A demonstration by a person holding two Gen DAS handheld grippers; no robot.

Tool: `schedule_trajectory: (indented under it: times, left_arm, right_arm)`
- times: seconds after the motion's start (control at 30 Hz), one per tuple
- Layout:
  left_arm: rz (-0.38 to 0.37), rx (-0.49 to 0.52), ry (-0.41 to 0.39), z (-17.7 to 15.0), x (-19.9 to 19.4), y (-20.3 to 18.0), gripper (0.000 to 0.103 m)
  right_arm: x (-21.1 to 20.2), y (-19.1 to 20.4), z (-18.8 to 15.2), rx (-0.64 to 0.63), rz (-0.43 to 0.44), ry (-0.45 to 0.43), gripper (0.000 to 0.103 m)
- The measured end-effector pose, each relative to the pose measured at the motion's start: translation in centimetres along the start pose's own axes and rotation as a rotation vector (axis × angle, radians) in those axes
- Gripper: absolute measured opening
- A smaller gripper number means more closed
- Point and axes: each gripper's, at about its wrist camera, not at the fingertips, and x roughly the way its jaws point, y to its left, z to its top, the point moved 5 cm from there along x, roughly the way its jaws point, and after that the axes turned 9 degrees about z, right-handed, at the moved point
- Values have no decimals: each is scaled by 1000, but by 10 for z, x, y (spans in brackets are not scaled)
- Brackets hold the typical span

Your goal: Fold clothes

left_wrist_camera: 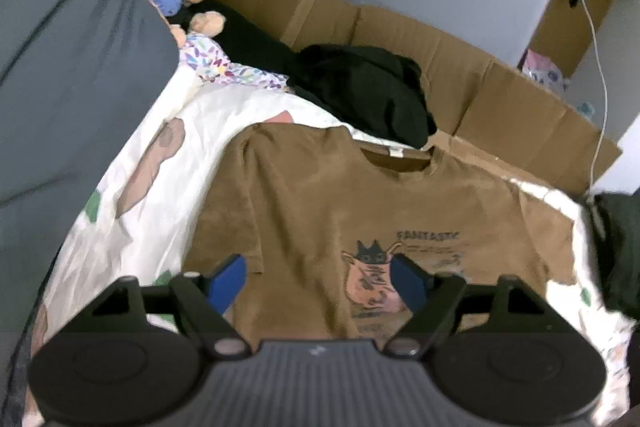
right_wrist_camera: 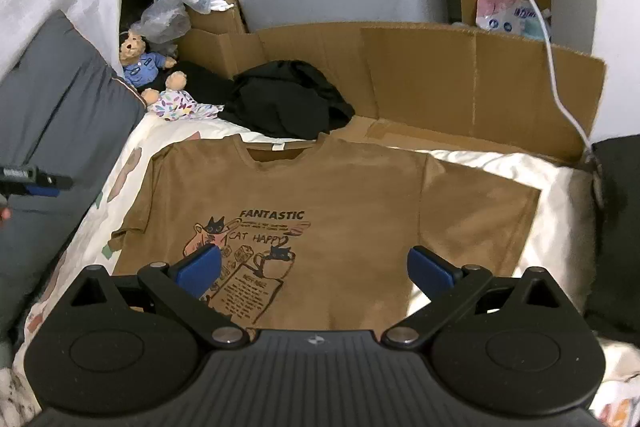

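Right wrist: brown tee [right_wrist_camera: 344,195] flat on white bedsheet [right_wrist_camera: 500,163], cardboard [right_wrist_camera: 480,75] behind.

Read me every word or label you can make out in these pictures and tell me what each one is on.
"FANTASTIC": printed on the chest of the brown T-shirt.
"CAT HAPPY": just below it, in the same print.
Small lines in the drawn page of the print: too small to read.
White neck tag of the T-shirt: too small to read.
Pink and blue packet behind the cardboard: lettering blurred.
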Motion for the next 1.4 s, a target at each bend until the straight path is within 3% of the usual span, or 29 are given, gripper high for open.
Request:
schedule_trajectory:
  times: [0.2, 0.5, 0.63, 0.83, 0.9, 0.97, 1.07, 1.4]
  left_arm:
    - [-47, 109, -5, -10, 49, 3, 67]
    - [-59, 139, -57, -23, 96, 21, 64]
    - [-50, 167, -84, -27, 110, 25, 58]
    - [-101, 40, -70, -37, 138, 34, 56]
    - [-82, 55, -69, -41, 145, 32, 55]
    - [-71, 59, -56, -46, 154, 31, 45]
    - [-51, 64, -45, -51, 166, 30, 39]
    - [46, 125, -74, -56, 173, 42, 36]
  right_arm:
    - [42, -2, -8, -35, -10, 43, 102]
    - [100, 2, -18, -79, -5, 128, 101]
    - [116, 11, -20, -109, 9, 151, 101]
    - [138, 24, -23, -153, 29, 184, 95]
    - [146, 28, -24, -168, 36, 196, 95]
    - [153, 33, -25, -183, 43, 207, 95]
    - [165, 39, -27, -206, 53, 224, 95]
    - [187, 53, -27, -242, 79, 252, 95]
